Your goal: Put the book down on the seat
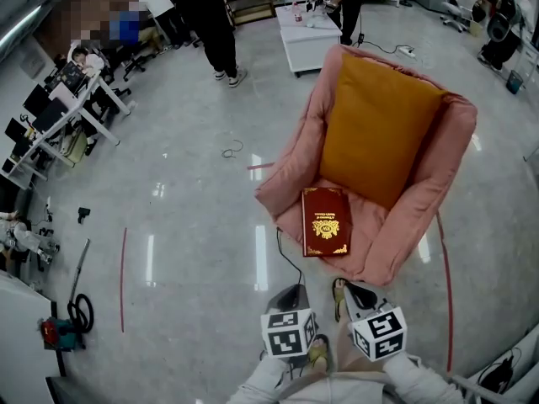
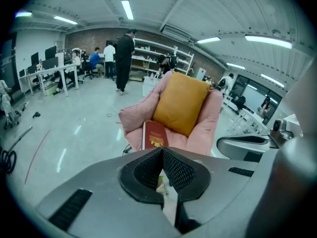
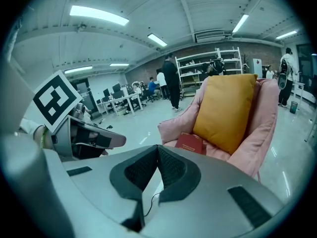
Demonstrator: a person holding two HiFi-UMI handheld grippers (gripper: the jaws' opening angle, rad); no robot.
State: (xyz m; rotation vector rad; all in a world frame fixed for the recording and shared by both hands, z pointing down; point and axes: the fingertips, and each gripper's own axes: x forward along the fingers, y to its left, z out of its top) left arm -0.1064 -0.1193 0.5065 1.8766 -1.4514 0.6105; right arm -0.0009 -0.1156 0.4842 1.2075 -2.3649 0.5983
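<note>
A dark red book (image 1: 326, 221) with gold print lies flat on the seat of a pink padded chair (image 1: 404, 225), in front of an orange cushion (image 1: 379, 129). Both grippers are drawn back from the chair, low near the person's body. My left gripper (image 1: 290, 297) is shut with nothing held, and my right gripper (image 1: 360, 295) beside it is shut and empty too. In the left gripper view the closed jaws (image 2: 162, 152) point at the book (image 2: 155, 134) some way off. The right gripper view shows its closed jaws (image 3: 157, 150) below the book (image 3: 190, 143) and cushion (image 3: 228, 108).
A black cable (image 1: 286, 255) runs on the glossy floor by the chair's front left. Red tape lines (image 1: 123, 280) mark the floor. A white table (image 1: 303, 32) and standing people (image 1: 215, 23) are behind the chair; desks (image 1: 67, 99) and floor tools (image 1: 67, 322) are at left.
</note>
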